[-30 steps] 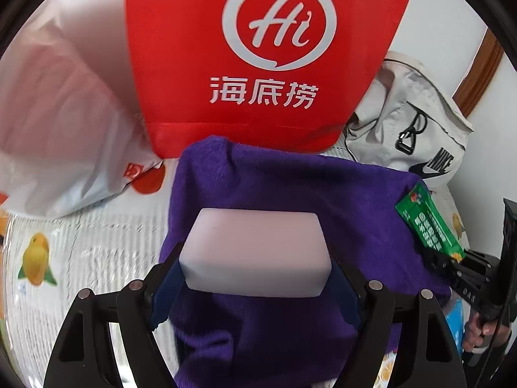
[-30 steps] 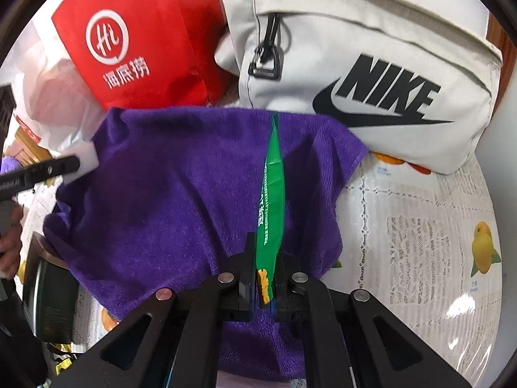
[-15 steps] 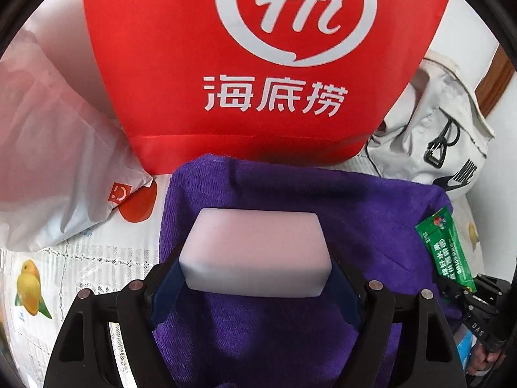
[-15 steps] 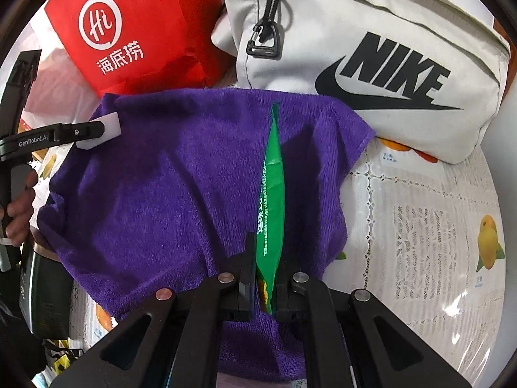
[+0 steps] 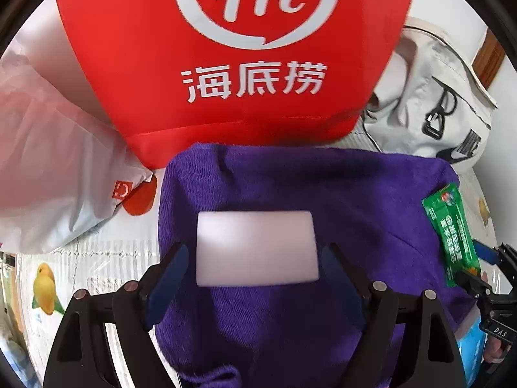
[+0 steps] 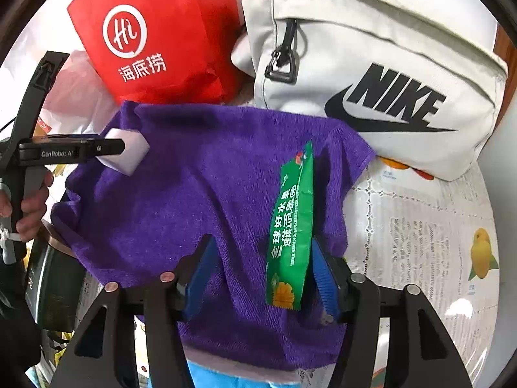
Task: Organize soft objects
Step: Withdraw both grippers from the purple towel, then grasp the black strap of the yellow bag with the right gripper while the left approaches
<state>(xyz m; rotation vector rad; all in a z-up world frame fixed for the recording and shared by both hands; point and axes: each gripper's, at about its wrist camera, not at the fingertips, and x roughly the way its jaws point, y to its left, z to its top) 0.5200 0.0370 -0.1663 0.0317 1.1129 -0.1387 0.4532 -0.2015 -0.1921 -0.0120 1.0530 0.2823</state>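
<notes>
A purple towel (image 5: 323, 194) (image 6: 194, 194) is spread over the table. A white sponge block (image 5: 255, 247) (image 6: 126, 152) sits between the fingers of my left gripper (image 5: 254, 253). The jaws are opening, with a gap showing on each side of the block. I cannot tell whether the block rests on the towel. A green snack packet (image 6: 290, 226) (image 5: 452, 236) lies face up on the towel between the fingers of my right gripper (image 6: 261, 244). Those jaws are opening too; the packet leans near the right blue pad (image 6: 320, 268), unpinched.
A red paper bag (image 5: 242, 64) (image 6: 155, 48) and a white Nike bag (image 6: 371, 64) stand close behind the towel. A white plastic bag (image 5: 48, 161) lies at the left. A dark container (image 6: 55, 291) sits under the towel's left corner. The fruit-print tablecloth (image 6: 420, 226) extends to the right.
The right jaws have spread wide and let go of the green packet, which turned from edge-on to face up. The left jaws widened off the sponge, and the left gripper moved nearer the red bag.
</notes>
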